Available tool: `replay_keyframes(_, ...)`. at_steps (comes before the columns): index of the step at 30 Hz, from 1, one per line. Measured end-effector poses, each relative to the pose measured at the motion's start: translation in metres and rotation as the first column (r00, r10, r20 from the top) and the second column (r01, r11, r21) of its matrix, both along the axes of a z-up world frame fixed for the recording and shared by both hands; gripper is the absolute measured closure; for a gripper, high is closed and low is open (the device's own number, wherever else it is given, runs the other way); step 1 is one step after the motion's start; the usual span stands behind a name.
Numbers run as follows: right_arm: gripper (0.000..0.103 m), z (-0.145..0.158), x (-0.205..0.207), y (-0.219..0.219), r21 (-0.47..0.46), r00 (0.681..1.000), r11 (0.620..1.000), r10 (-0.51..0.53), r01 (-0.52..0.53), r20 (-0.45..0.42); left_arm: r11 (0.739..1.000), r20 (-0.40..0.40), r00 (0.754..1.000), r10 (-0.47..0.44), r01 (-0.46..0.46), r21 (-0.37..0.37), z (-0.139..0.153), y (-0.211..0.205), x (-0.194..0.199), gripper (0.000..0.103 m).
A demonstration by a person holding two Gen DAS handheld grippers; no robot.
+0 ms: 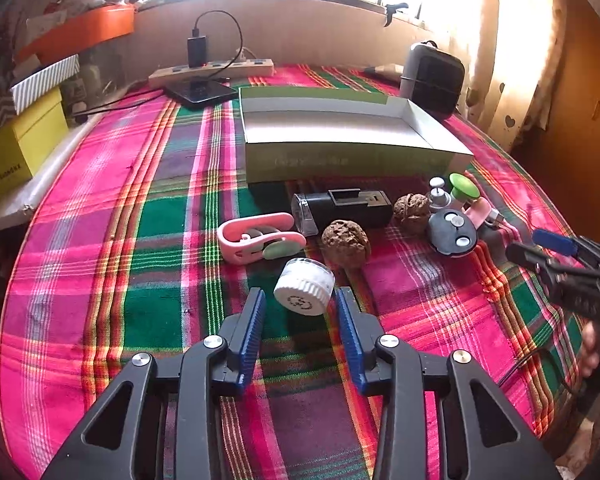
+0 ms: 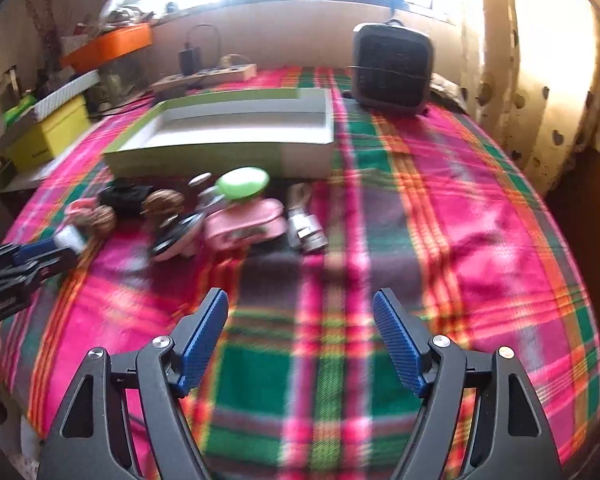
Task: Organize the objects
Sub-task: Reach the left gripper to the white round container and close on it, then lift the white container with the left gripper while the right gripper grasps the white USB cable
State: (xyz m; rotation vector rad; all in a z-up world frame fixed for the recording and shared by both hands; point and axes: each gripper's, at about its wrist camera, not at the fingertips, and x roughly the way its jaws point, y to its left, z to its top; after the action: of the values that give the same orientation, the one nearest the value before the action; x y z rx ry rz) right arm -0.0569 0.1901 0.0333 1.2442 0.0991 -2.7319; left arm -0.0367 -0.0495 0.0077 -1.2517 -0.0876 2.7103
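A: Does anything carry readable writing?

B: The yellow box point(image 1: 18, 148) bears dark lettering, too small to read. The green tray box point(image 1: 352, 160) has faint, illegible print on its front wall.

A: And the white jar point(image 1: 305, 292)?

B: Its lid shows a small round emblem, not readable.

The right wrist view is smeared: the walnuts point(image 2: 162, 202), the pink case point(image 2: 244, 226) and the silver piece point(image 2: 306, 232) near the cloth's left edge lose their outlines. The green box's point(image 1: 356, 160) printed lettering is unreadable. The right gripper point(image 1: 548, 246) runs off the frame's right edge.
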Motion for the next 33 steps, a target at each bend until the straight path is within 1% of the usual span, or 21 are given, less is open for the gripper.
replay_keyframes(1, 0.037, 0.0, -0.005, 0.003, -0.007, 1.0, 1.0, 0.0, 0.0, 0.008, 1.0, -0.002, 1.0, 0.001, -0.001, -0.002, 0.0, 0.0, -0.001, 0.072)
replay_keyframes(3, 0.043, 0.0, -0.013, 0.006, -0.015, 1.0, 1.0, 0.006, -0.006, 0.02, 1.0, -0.004, 1.0, 0.0, 0.0, -0.004, 0.0, -0.001, -0.003, 0.073)
replay_keyframes(5, 0.044, -0.001, -0.02, 0.006, -0.005, 1.0, 1.0, 0.012, -0.012, 0.026, 1.0, -0.005, 1.0, 0.0, 0.0, -0.005, 0.0, -0.001, -0.005, 0.073)
replay_keyframes(8, 0.048, -0.001, -0.031, 0.008, -0.019, 0.999, 1.0, 0.023, -0.023, 0.036, 1.0, -0.008, 1.0, 0.004, -0.004, -0.005, -0.001, -0.002, -0.007, 0.073)
replay_keyframes(10, 0.052, -0.003, -0.039, 0.007, -0.013, 0.999, 1.0, 0.029, -0.029, 0.045, 1.0, -0.011, 1.0, 0.003, -0.003, -0.01, -0.001, -0.003, -0.009, 0.073)
replay_keyframes(15, 0.056, -0.006, -0.047, 0.0, 0.002, 0.996, 0.998, 0.062, -0.062, 0.063, 1.0, -0.013, 1.0, 0.0, 0.0, -0.009, -0.001, -0.003, -0.013, 0.073)
replay_keyframes(18, 0.057, -0.006, -0.051, -0.001, 0.002, 0.996, 0.998, 0.068, -0.068, 0.061, 1.0, -0.012, 1.0, -0.005, 0.005, 0.0, 0.0, -0.004, -0.015, 0.073)
replay_keyframes(21, 0.06, -0.006, -0.053, -0.003, 0.008, 0.996, 0.997, 0.072, -0.073, 0.056, 1.0, -0.013, 1.0, -0.011, 0.011, 0.0, -0.001, -0.004, -0.016, 0.075)
replay_keyframes(23, 0.066, -0.006, -0.053, -0.004, 0.006, 0.995, 0.997, 0.079, -0.08, 0.056, 1.0, -0.011, 1.0, -0.008, 0.008, 0.008, -0.001, -0.004, -0.016, 0.078)
replay_keyframes(25, 0.076, -0.005, -0.054, -0.005, 0.008, 0.995, 0.996, 0.087, -0.088, 0.056, 1.0, -0.01, 1.0, -0.01, 0.01, 0.016, -0.001, -0.004, -0.017, 0.078)
replay_keyframes(27, 0.08, -0.005, -0.054, -0.007, 0.007, 0.994, 0.995, 0.095, -0.095, 0.056, 1.0, -0.01, 1.0, -0.014, 0.014, 0.017, -0.001, -0.004, -0.017, 0.078)
replay_keyframes(29, 0.082, -0.005, -0.054, -0.007, 0.003, 0.994, 0.995, 0.095, -0.096, 0.055, 1.0, -0.01, 1.0, -0.016, 0.016, 0.017, -0.001, -0.004, -0.017, 0.078)
replay_keyframes(33, 0.082, -0.005, -0.053, -0.006, -0.009, 0.994, 0.995, 0.097, -0.097, 0.055, 1.0, -0.01, 1.0, -0.019, 0.019, 0.014, -0.001, -0.004, -0.017, 0.078)
